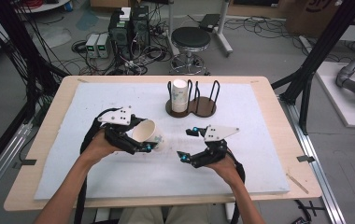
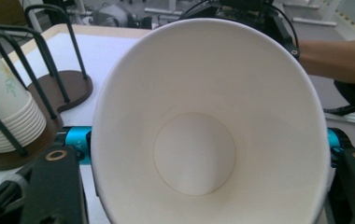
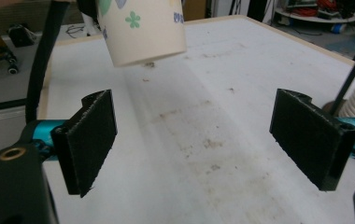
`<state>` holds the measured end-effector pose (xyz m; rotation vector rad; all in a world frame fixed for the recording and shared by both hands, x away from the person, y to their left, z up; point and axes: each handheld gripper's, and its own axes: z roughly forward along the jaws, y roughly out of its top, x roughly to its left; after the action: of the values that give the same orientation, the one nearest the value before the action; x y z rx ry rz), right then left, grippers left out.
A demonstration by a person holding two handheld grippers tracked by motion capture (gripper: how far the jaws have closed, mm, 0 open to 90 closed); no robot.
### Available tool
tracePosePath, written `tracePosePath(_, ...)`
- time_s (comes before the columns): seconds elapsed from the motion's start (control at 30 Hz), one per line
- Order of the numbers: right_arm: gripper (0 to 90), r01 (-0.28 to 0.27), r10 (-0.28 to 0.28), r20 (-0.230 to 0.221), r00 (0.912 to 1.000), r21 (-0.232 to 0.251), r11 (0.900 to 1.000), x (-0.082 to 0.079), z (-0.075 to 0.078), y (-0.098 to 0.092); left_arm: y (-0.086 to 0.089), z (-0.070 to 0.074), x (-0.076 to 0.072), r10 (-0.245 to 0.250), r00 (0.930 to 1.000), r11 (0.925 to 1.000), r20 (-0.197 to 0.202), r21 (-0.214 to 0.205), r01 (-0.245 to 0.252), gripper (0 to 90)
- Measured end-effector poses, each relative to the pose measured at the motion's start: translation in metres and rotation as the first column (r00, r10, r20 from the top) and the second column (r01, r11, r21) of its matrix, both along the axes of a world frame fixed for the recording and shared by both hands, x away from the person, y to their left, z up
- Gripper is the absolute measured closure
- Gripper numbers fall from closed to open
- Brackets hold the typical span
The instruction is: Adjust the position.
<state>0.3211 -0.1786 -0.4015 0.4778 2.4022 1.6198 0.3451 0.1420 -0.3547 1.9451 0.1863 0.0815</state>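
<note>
Your left gripper (image 1: 140, 140) is clamped on a paper cup (image 1: 146, 134), held tilted on its side above the left half of the white mat (image 1: 96, 177), with its mouth turned back toward your left hand (image 1: 100, 145). In the left gripper view the cup's white inside (image 2: 203, 140) sits between the two jaws and blocks most of the table ahead. Your right gripper (image 1: 188, 143) hovers over the mat just right of the cup, apart from it, with the jaws spread wide and nothing between them; in the right gripper view the pads (image 3: 89, 140) frame bare, slightly soiled mat, and the cup's base (image 3: 143, 32) hangs at the top left, clear of the surface. Note the dark cup holder (image 1: 192, 106) at the far middle of the mat: it has two round bases with upright black wire loops. The left bay holds a stack of nested paper cups (image 1: 179, 94). The right bay (image 1: 204, 105) shows only its base and wires. The holder stands well beyond both grippers, with open mat between. Off the table's far edge stand a round stool (image 1: 191, 39) and electronics boxes with cables (image 1: 129, 32) on the floor.
</note>
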Motion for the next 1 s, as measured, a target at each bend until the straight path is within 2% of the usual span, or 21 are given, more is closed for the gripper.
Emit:
tracePosePath(0.1, 15.1, 0.023, -0.023, -0.007, 0.9997, -0.010, 0.9997, -0.001, -0.003, -0.006, 0.000, 0.001, 0.002, 0.002, 1.0000, 0.9997, -0.001, 0.023, -0.002, 29.7)
tracePosePath(0.2, 15.1, 0.063, -0.063, -0.017, 0.9978, -0.010, 0.9980, -0.001, -0.006, -0.014, 0.001, 0.004, 0.004, 0.003, 1.0000, 0.9974, 0.003, 0.072, -0.003, 29.7)
tracePosePath(0.27, 15.1, 0.090, -0.091, -0.019, 0.9957, -0.009, 0.9959, -0.002, -0.009, -0.020, 0.000, 0.005, 0.006, 0.001, 1.0000, 0.9967, 0.000, 0.081, -0.001, 29.7)
tracePosePath(0.47, 15.1, 0.157, -0.158, -0.025, 0.9872, -0.021, 0.9874, 0.000, -0.015, -0.036, 0.000, 0.008, 0.010, 0.024, 0.9997, 0.9913, -0.001, 0.130, -0.024, 29.8)
tracePosePath(0.6, 15.1, 0.208, -0.209, -0.028, 0.9775, -0.031, 0.9776, 0.000, -0.018, -0.046, -0.001, 0.008, 0.013, 0.037, 0.9993, 0.9859, -0.009, 0.163, -0.035, 29.8)
tracePosePath(0.73, 15.1, 0.251, -0.252, -0.033, 0.9671, -0.036, 0.9674, 0.001, -0.022, -0.054, -0.003, 0.011, 0.016, 0.044, 0.9990, 0.9768, -0.008, 0.210, -0.041, 29.9)
tracePosePath(0.87, 15.1, 0.295, -0.297, -0.036, 0.9541, -0.051, 0.9540, 0.002, -0.026, -0.060, -0.006, 0.015, 0.019, 0.044, 0.9990, 0.9642, -0.006, 0.262, -0.041, 29.9)
tracePosePath(1.0, 15.2, 0.327, -0.329, -0.035, 0.9435, -0.061, 0.9430, 0.003, -0.031, -0.065, -0.008, 0.015, 0.023, 0.057, 0.9983, 0.9471, -0.005, 0.317, -0.053, 29.9)
